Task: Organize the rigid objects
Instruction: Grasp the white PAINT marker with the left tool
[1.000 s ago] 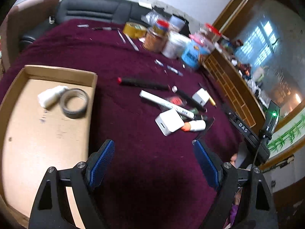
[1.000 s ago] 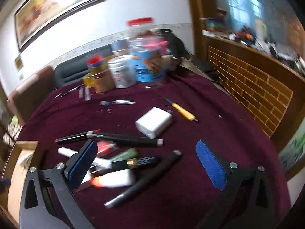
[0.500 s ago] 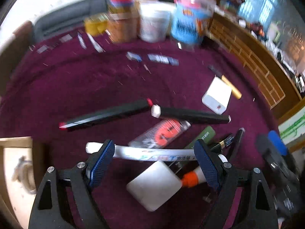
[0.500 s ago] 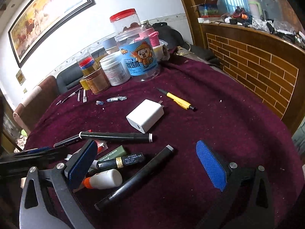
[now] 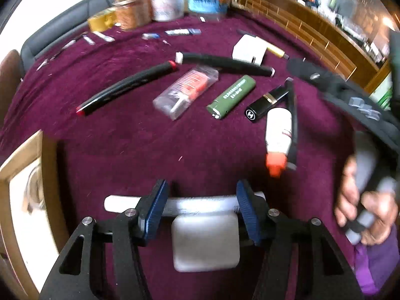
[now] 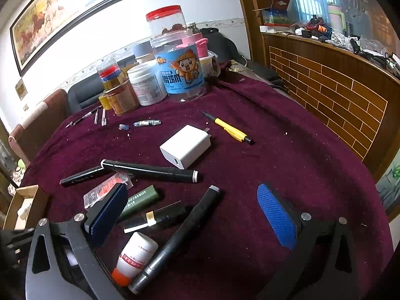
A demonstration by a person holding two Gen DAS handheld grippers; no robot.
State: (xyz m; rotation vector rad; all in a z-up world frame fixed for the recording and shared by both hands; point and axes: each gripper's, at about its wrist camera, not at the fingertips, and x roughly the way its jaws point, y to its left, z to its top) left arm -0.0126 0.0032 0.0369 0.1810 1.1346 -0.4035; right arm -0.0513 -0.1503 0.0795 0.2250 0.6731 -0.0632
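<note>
White marker (image 5: 200, 203) is seen lying crosswise on the purple cloth (image 5: 130, 155), right at the tips of the left gripper (image 5: 202, 206). Both blue pads (image 5: 157, 207) straddle it, one on each side of its barrel; the marker's ends stick out past both pads. Jaws are set at a medium gap; whether the marker is actually clamped cannot be told, since the view is blurred. A white charger block (image 5: 205, 241) sits just behind the marker, between the gripper's arms.

Right gripper (image 6: 192, 215) is spread wide with nothing between the pads, held over the near edge of the clutter. In the left wrist view, the hand (image 5: 362, 200) on its handle is visible at the right.

Loose items on the cloth, mid-table:
- two black markers (image 6: 150, 171), ends almost touching
- clear packet with red print (image 5: 186, 91)
- green lighter (image 5: 231, 96)
- black lipstick tube (image 5: 266, 102)
- white glue bottle with orange cap (image 5: 277, 140), against a dark grey pen (image 6: 180, 237)
- second white charger (image 6: 186, 146), yellow pen (image 6: 228, 130) near it

Jars and tubs (image 6: 180, 75) are grouped at the far edge. A cardboard tray (image 5: 22, 165) is at the left, well apart from the pile; its contents are too blurred to identify.
</note>
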